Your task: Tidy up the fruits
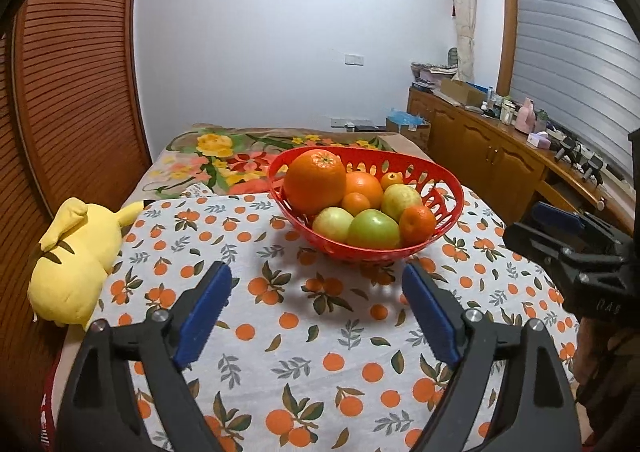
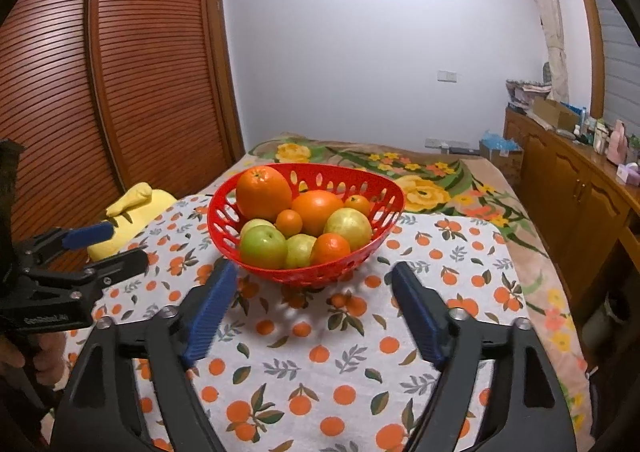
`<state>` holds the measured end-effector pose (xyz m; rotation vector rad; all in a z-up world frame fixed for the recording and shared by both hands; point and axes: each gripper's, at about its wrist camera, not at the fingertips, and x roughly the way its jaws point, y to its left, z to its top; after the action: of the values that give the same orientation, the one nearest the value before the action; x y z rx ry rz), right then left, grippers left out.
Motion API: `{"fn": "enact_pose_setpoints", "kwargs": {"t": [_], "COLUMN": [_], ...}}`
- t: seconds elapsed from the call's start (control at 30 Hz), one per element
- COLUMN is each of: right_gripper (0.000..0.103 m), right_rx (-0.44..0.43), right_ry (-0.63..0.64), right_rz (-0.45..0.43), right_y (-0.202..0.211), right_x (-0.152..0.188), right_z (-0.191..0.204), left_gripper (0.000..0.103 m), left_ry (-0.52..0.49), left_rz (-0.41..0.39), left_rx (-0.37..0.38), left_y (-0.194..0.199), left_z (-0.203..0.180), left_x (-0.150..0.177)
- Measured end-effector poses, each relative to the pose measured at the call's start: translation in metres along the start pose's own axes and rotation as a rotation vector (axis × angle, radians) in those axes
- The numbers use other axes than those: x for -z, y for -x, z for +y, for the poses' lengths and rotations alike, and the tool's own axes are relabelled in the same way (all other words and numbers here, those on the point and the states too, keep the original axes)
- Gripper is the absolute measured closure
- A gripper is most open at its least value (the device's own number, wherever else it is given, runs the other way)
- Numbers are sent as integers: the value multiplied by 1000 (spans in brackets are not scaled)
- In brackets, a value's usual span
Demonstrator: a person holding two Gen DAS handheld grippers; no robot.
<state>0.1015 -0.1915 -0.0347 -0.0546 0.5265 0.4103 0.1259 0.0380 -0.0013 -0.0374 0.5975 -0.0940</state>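
A red slotted plastic basket point(image 1: 448, 180) point(image 2: 224, 208) stands on an orange-print cloth and holds several fruits. A big orange point(image 1: 315, 181) point(image 2: 263, 187) lies at its left, a second orange point(image 1: 363, 183) point(image 2: 317, 209) behind small tangerines point(image 1: 417, 224) point(image 2: 330, 248), with a green apple point(image 1: 373, 229) point(image 2: 263, 246) and pale yellow-green fruits point(image 1: 401, 201) point(image 2: 348, 226) in front. My left gripper point(image 1: 317, 284) stands open just short of the basket, nothing between its blue pads. My right gripper point(image 2: 313, 281) is likewise open and empty before the basket. Each gripper shows at the edge of the other's view.
A yellow plush toy point(image 1: 72, 272) point(image 2: 132, 208) lies at the cloth's left edge. Behind the basket spreads a floral blanket point(image 1: 224, 160) point(image 2: 436, 180). A slatted wooden wardrobe point(image 2: 120, 92) stands left, a cluttered wooden sideboard point(image 1: 500, 140) right.
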Motion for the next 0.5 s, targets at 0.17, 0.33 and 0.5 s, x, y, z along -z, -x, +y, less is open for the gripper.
{"fn": "enact_pose_setpoints", "kwargs": {"t": [0.17,0.33,0.5], "right_gripper": [12,12,12], "right_rx": [18,26,36], "right_ry": [-13,-23,-20], "right_rz": [-13,-40,-67], "right_y": [6,18,33], "right_x": [2,2,1], "right_z": [0,0,3], "left_gripper": [15,15,15], "left_ry": [-13,0,0], "left_rz": [-21,-31,-37], "left_rx": [-22,-12,-16], "left_y": [13,26,36], "left_z": [-3,-4,-7], "left_x": [-2,-4,-3]}}
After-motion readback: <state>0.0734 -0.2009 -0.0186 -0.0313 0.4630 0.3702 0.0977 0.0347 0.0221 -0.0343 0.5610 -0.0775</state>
